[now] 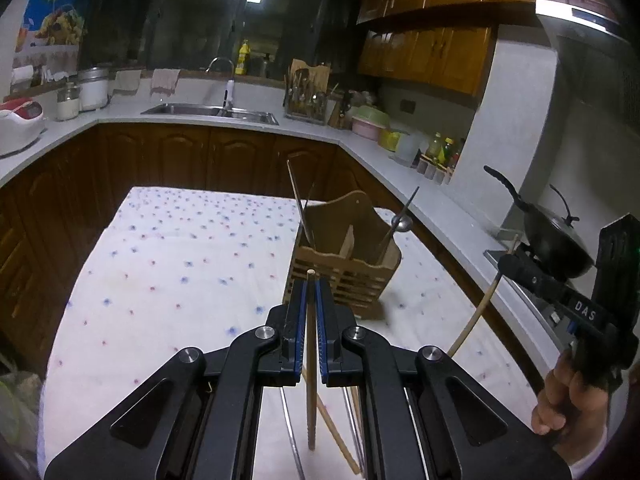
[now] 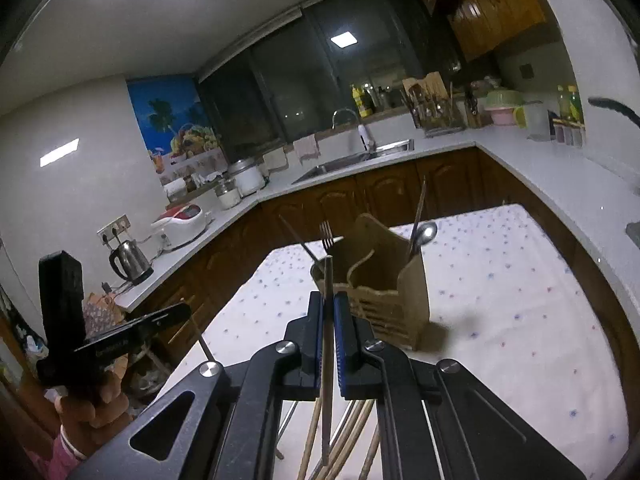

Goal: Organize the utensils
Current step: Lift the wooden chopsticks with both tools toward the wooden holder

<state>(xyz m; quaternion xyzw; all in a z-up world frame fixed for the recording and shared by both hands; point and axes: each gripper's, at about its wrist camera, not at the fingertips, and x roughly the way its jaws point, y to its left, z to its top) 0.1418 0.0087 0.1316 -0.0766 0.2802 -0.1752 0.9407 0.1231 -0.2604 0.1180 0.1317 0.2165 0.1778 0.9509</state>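
The left gripper (image 1: pixel 311 280) is clamped on a wooden chopstick (image 1: pixel 311 360), which runs upright between its blue-lined pads with the blunt end poking just above the fingertips and the thin end hanging below over the surface (image 1: pixel 180 260), a table covered in a white cloth with small coloured dots. The right gripper (image 2: pixel 329 300) is likewise closed on a second chopstick (image 2: pixel 327 340), held nearly upright along its pads. In the left wrist view the right gripper appears at the right edge, its chopstick slanting down and to the left.

Just ahead of both grippers stands the wooden utensil holder (image 1: pixel 344 272), upright on the cloth and divided into compartments. A spoon (image 2: pixel 425 234) leans in its right-hand compartment, bowl up; a fork (image 2: pixel 327 236) stands tines up on the left side, next to what seems to be another thin utensil, though the dim light makes this hard to tell.

Beneath the grippers, more loose chopsticks (image 2: pixel 352 432) and some metal utensils lie on the cloth.
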